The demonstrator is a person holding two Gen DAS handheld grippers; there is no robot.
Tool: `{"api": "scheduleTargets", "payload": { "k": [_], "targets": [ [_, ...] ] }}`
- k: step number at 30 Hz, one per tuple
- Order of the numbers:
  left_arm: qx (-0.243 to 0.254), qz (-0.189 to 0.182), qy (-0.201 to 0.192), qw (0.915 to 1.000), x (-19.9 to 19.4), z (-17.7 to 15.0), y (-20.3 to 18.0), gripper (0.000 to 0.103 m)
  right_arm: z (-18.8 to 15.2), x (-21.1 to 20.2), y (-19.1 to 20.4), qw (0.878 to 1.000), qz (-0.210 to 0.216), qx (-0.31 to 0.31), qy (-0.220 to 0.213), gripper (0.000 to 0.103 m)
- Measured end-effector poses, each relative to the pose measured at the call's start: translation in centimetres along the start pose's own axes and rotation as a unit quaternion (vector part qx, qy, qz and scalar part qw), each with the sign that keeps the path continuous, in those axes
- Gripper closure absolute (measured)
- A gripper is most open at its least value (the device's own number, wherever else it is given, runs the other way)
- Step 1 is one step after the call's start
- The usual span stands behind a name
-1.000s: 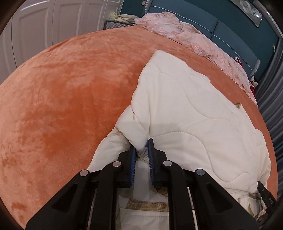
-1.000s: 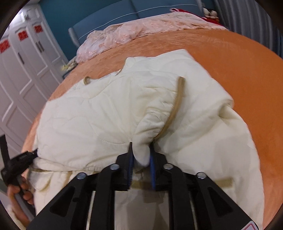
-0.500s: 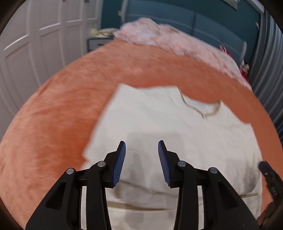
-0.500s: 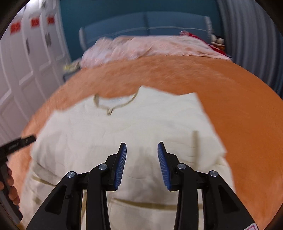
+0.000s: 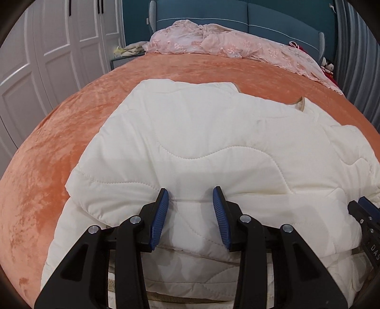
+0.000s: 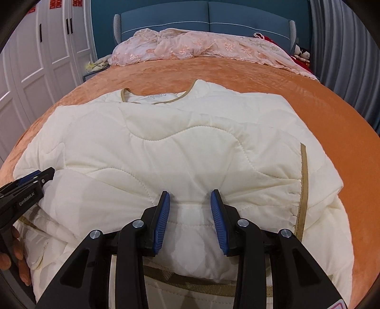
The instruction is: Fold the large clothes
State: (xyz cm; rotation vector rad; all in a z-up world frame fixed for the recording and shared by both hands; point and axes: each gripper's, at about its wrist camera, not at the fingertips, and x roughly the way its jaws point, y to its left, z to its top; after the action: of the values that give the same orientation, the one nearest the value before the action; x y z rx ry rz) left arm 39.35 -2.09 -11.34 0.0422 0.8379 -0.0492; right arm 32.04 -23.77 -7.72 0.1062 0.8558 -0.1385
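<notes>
**One quilted jacket, two grippers, on one bed**

We count two grippers, nearest to us. The left gripper [image 5: 190, 193] has just opened its jaws and holds them apart, nothing pinched; cream fabric lies below the gap. The right gripper [image 6: 190, 196] has likewise just opened, its blue pads [image 6: 163, 221] clear of the cloth. We see one bare hand [image 6: 16, 256] on the left gripper's handle.

Next, one cream quilted jacket [image 6: 180, 147], lying on the near half of the orange bedspread [image 6: 261, 71]. We find both sleeves folded in across the body. Its long axis runs from us toward the headboard, and its tan-trimmed collar [image 6: 156, 96] points away from us.

Beyond it we list one crumpled pink lace cover [image 6: 201, 46], one blue headboard [image 6: 206, 16], and white wardrobe doors [image 6: 35, 59] on the left.
</notes>
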Motion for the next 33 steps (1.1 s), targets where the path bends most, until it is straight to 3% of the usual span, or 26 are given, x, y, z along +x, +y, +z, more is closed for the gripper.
{"api": "scheduleTargets", "payload": {
  "k": [3,7,10,13,15,18,23,25,26,28,30,31,32,33],
  "targets": [
    [0.003,0.004,0.002,1.0,0.0,0.0,-0.2,0.066,0.1,0.1,0.0,1.0,0.003,0.002,0.002,0.069],
    [-0.015,-0.039,0.025,0.9988,-1.2,1.1,1.3,0.066,1.0,-1.3,-1.1,0.999,0.028,0.019,0.02,0.069],
    [-0.044,-0.072,0.02,0.9962,-3.1,4.1,4.4,0.066,2.9,-3.4,-1.5,0.999,0.046,0.024,-0.001,0.068],
    [-0.067,-0.077,0.003,0.9948,-3.1,8.0,6.4,0.066,7.4,-3.5,-0.5,0.993,0.104,0.046,-0.018,0.064],
    [-0.09,-0.088,0.01,0.992,-1.4,11.2,7.2,0.066,10.6,-1.4,0.9,0.985,0.16,0.065,-0.008,0.064],
    [-0.115,-0.101,0.034,0.9877,2.5,14.3,7.4,0.066,14.6,3.3,3.9,0.975,0.21,0.075,0.014,0.064],
    [-0.144,-0.113,0.079,0.9799,9.2,15.8,7.3,0.066,18.5,10.4,8.2,0.972,0.218,0.078,0.046,0.063],
    [-0.137,-0.103,0.086,0.9814,11.1,15.5,7.3,0.066,19.1,12.8,9.4,0.973,0.211,0.074,0.062,0.054],
    [-0.13,-0.096,0.087,0.9831,12.1,15.0,7.3,0.066,19.1,14.1,10.0,0.974,0.203,0.07,0.072,0.046],
    [-0.122,-0.093,0.085,0.9844,13.3,14.1,7.3,0.066,18.7,16.1,10.7,0.976,0.19,0.062,0.091,0.045],
    [-0.115,-0.093,0.058,0.9872,13.5,13.1,7.2,0.066,17.4,17.4,11.3,0.976,0.187,0.049,0.101,0.044],
    [-0.112,-0.092,0.047,0.9884,13.3,12.8,7.1,0.066,16.9,17.3,11.6,0.979,0.18,0.033,0.089,0.044],
    [-0.105,-0.089,0.036,0.9898,13.2,12.6,6.9,0.066,16.6,17.1,11.9,0.981,0.175,0.022,0.08,0.051],
    [-0.103,-0.087,0.03,0.9904,13.0,12.4,6.8,0.066,16.5,16.9,12.0,0.982,0.176,0.017,0.074,0.077]
  ]
}}
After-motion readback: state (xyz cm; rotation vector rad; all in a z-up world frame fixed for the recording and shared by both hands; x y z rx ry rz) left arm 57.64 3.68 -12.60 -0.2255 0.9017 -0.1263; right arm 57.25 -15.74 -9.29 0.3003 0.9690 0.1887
